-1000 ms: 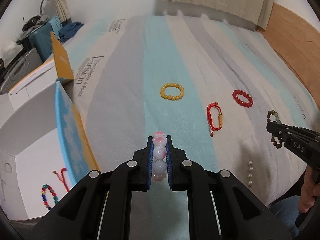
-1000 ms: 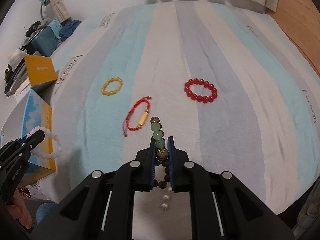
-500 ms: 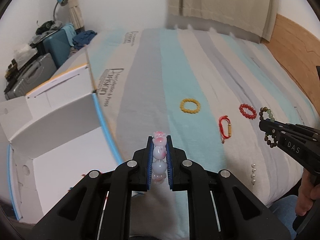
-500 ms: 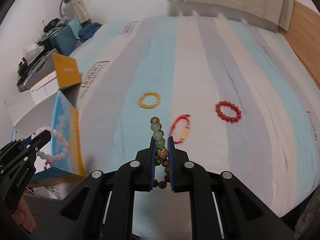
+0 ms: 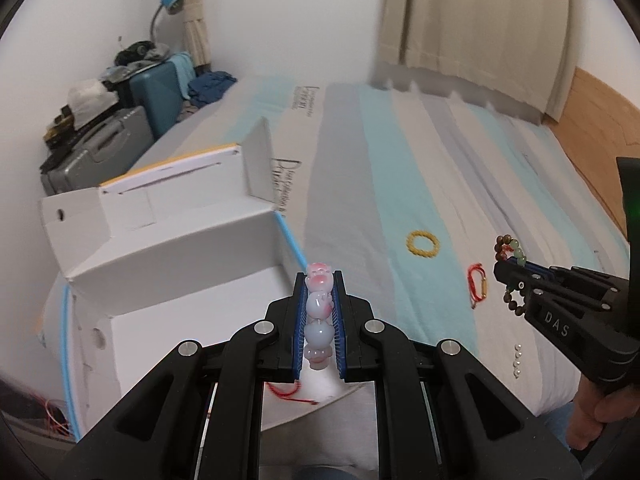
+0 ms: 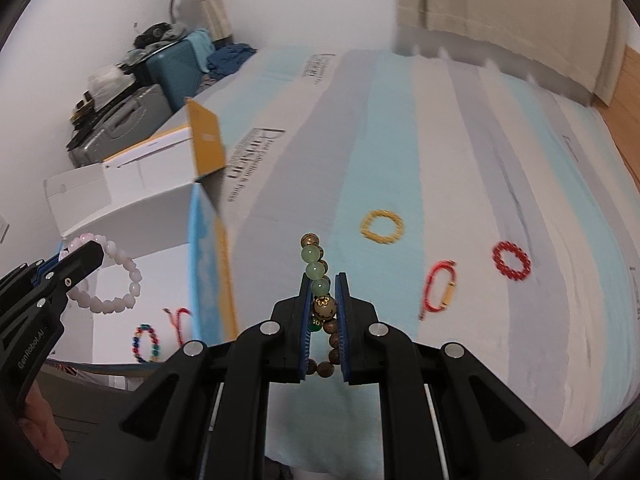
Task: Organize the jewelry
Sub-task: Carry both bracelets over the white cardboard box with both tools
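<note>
My left gripper (image 5: 319,276) is shut on a pink bead bracelet (image 5: 319,312), held over the open white box (image 5: 192,264) beside the bed. From the right wrist view that bracelet (image 6: 116,280) hangs from the left gripper (image 6: 82,250) above the box's inside. My right gripper (image 6: 324,278) is shut on a brown and green bead bracelet (image 6: 316,272), held above the striped bedspread (image 6: 500,160); it shows at the right of the left wrist view (image 5: 510,258). On the bed lie a yellow bracelet (image 6: 382,227), a red cord bracelet (image 6: 440,290) and a red bead bracelet (image 6: 512,260).
Inside the box lie a multicoloured bead bracelet (image 6: 145,342) and a red cord (image 6: 180,318). A short row of pearls (image 5: 517,360) rests near the bed's front edge. Suitcases (image 5: 120,136) and a lamp (image 5: 168,4) stand by the far wall. A person's hand (image 5: 592,412) holds the right gripper.
Both grippers have risen and swung left toward the box, each keeping its bracelet. The box's open inside has come under the left gripper; the bracelets on the bed have shifted right in view.
</note>
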